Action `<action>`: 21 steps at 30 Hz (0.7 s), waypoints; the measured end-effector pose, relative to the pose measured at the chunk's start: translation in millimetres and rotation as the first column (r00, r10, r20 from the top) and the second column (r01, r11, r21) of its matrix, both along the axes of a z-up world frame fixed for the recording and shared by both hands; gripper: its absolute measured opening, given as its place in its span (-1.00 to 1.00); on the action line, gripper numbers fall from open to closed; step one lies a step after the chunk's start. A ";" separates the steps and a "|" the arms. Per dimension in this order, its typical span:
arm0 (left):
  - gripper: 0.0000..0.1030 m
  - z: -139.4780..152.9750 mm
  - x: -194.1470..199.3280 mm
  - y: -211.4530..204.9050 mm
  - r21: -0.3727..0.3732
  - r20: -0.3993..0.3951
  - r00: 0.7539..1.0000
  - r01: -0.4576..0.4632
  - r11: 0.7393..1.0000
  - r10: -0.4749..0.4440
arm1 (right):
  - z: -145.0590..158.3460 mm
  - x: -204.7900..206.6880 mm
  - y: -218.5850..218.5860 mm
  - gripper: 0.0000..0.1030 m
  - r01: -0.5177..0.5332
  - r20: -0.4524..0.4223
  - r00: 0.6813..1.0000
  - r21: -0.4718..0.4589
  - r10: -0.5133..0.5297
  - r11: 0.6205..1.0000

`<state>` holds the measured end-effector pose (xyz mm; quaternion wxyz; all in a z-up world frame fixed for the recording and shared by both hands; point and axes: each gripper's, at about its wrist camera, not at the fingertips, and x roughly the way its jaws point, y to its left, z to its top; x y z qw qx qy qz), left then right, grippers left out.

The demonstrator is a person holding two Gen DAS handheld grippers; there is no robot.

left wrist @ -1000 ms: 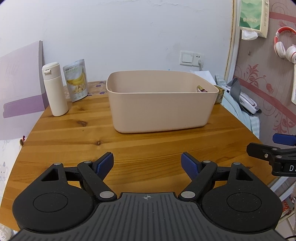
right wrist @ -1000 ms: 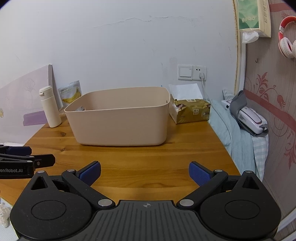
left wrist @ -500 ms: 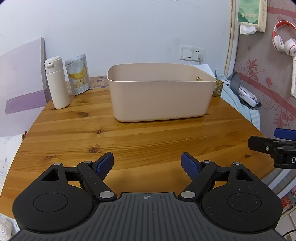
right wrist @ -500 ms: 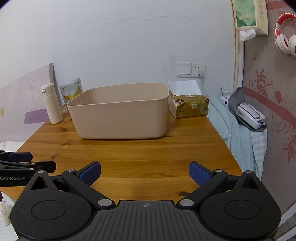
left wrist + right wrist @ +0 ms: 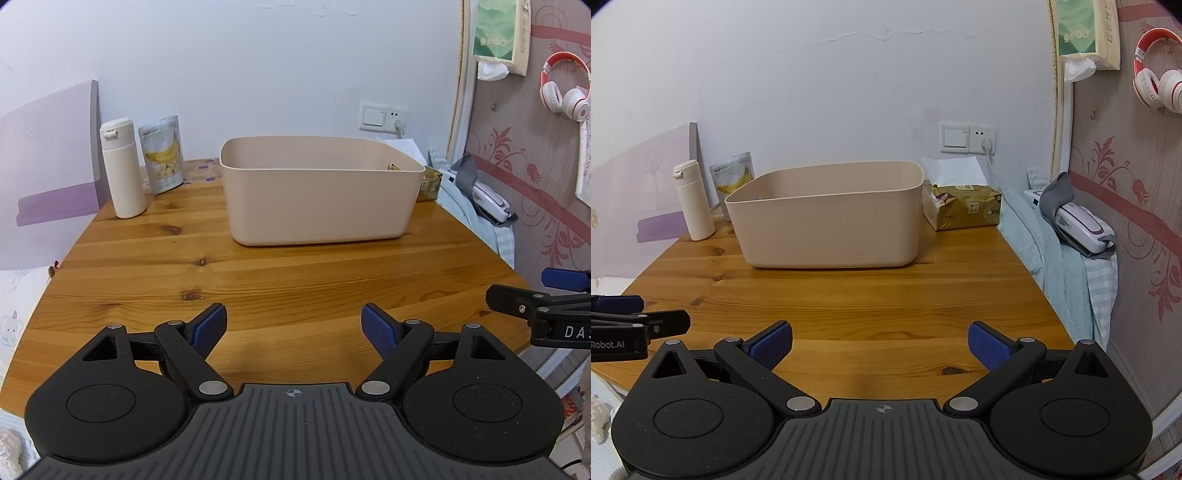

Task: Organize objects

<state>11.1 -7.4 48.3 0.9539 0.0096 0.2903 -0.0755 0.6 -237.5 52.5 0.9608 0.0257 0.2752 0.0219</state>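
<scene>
Progress is ambiguous: on the wooden counter [image 5: 280,273], left to right, one white cylindrical flask [image 5: 123,170], one banana-print snack pouch [image 5: 164,158] and one gold tissue pack [image 5: 964,212] stand outside the one beige plastic bin [image 5: 317,201], whose contents are mostly hidden. That fits items waiting to go in, or the rest already binned. Left hand-held gripper [image 5: 294,325] and right hand-held gripper [image 5: 881,341] both hover released, empty, over the near edge.

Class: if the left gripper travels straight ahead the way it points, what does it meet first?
Probably the front wall of the beige bin; only bare table lies before the open left gripper.
</scene>
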 end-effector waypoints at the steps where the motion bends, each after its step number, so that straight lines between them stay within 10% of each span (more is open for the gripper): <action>1: 0.58 0.4 -1.4 0.2 -0.002 0.000 1.000 0.001 1.000 -0.001 | 0.1 -1.2 0.2 1.00 -0.001 0.001 1.000 0.000 0.001 1.000; 21: 0.58 -2.3 -16.5 2.3 -0.013 -0.025 1.000 0.002 1.000 -0.002 | 5.1 -25.7 2.2 1.00 -0.007 0.021 1.000 -0.024 0.007 1.000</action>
